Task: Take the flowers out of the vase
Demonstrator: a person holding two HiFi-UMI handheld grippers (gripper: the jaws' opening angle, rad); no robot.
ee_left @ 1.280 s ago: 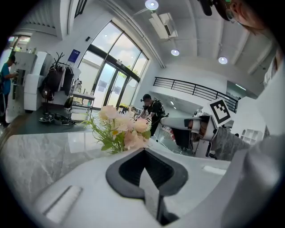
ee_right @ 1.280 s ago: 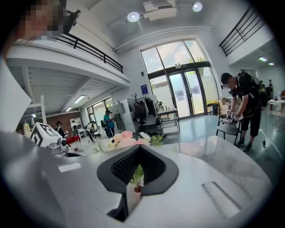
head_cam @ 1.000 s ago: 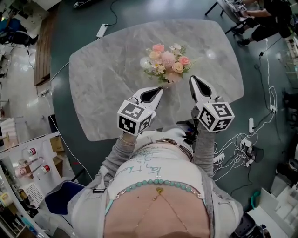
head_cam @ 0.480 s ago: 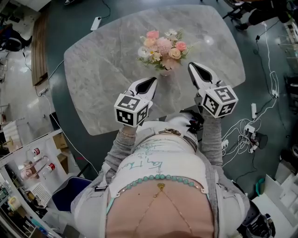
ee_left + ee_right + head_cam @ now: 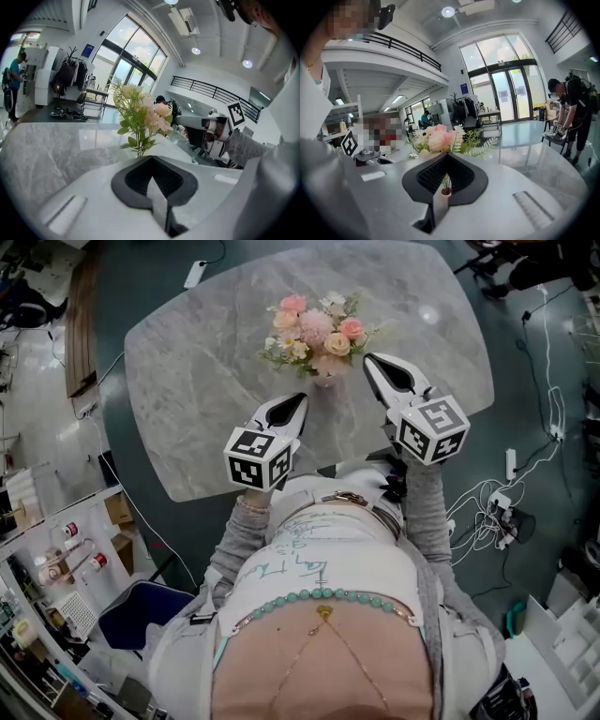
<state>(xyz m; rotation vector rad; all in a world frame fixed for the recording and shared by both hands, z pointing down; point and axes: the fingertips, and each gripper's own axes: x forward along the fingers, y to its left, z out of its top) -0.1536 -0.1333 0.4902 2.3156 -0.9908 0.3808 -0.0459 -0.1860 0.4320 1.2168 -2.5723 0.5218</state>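
All flowers are in the vase, upright, mid-bench. Nothing is pulled yet, so the whole task is left.

Left tongs are closed and empty, just short of the vase on its left. Right tongs are closed and empty, beside the flowers on the right. Neither touches flowers or vase. My read: at least one must open before any grab.

Room: the bench is bare all round the vase, with its edges well away; the near edge runs under the back ends of my tongs. There's free air above for a straight lift. The vase is small and mostly hidden under the flowers, so it may tip if the stems drag.
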